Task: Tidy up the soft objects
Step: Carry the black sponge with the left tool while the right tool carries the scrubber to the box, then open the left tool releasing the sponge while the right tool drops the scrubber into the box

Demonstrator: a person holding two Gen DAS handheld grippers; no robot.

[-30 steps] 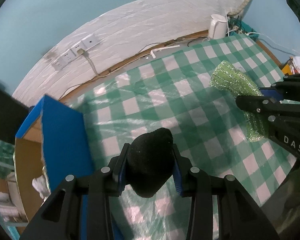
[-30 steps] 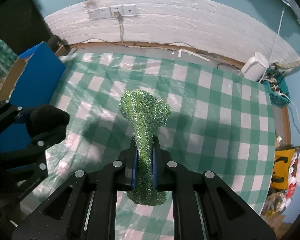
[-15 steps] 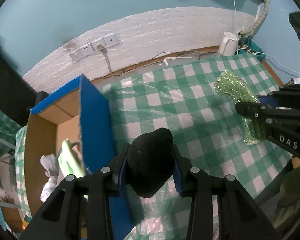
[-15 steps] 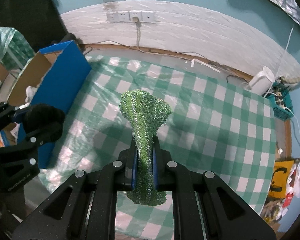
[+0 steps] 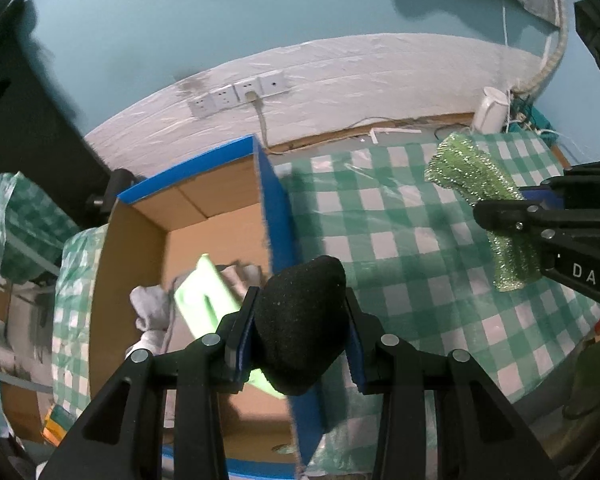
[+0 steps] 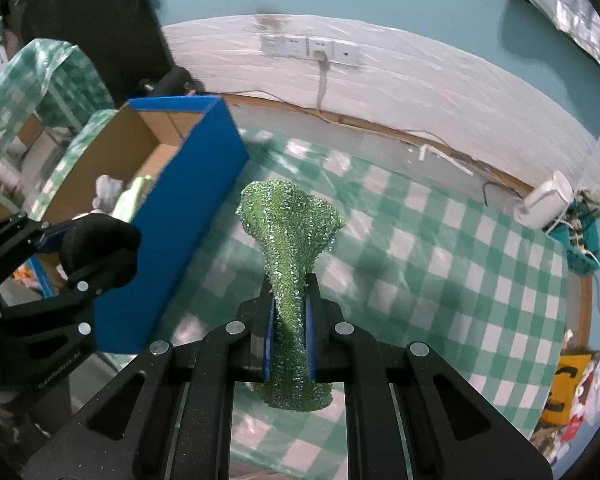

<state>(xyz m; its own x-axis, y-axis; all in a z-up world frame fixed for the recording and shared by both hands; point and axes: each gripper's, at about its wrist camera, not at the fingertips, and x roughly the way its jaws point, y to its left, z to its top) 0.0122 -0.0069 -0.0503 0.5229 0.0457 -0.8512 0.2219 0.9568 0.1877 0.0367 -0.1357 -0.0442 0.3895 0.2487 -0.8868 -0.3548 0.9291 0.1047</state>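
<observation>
Left tool point(image 5: 298, 332): closed on a black foam lump point(image 5: 300, 316), held in the air above the near blue wall of the box.
Right tool point(image 6: 287, 334): clamped on the waist of a glittery green scrubber point(image 6: 290, 240), which flares out past the pads; held above the checked desk point(image 6: 440, 264).
Box point(image 5: 278, 216): open cardboard, blue outside, at 10 o'clock from the left tool; a pale green item point(image 5: 206, 292) and grey cloths point(image 5: 150, 306) already lie inside.
Position: in the right view, the foam sits at 9 o'clock of the scrubber, well apart.
Risk, left: letting go here could land the foam on the box wall and tip it out onto the desk.
Risk, right: the thin pinch may let the floppy scrubber slip or snag on the box rim.
</observation>
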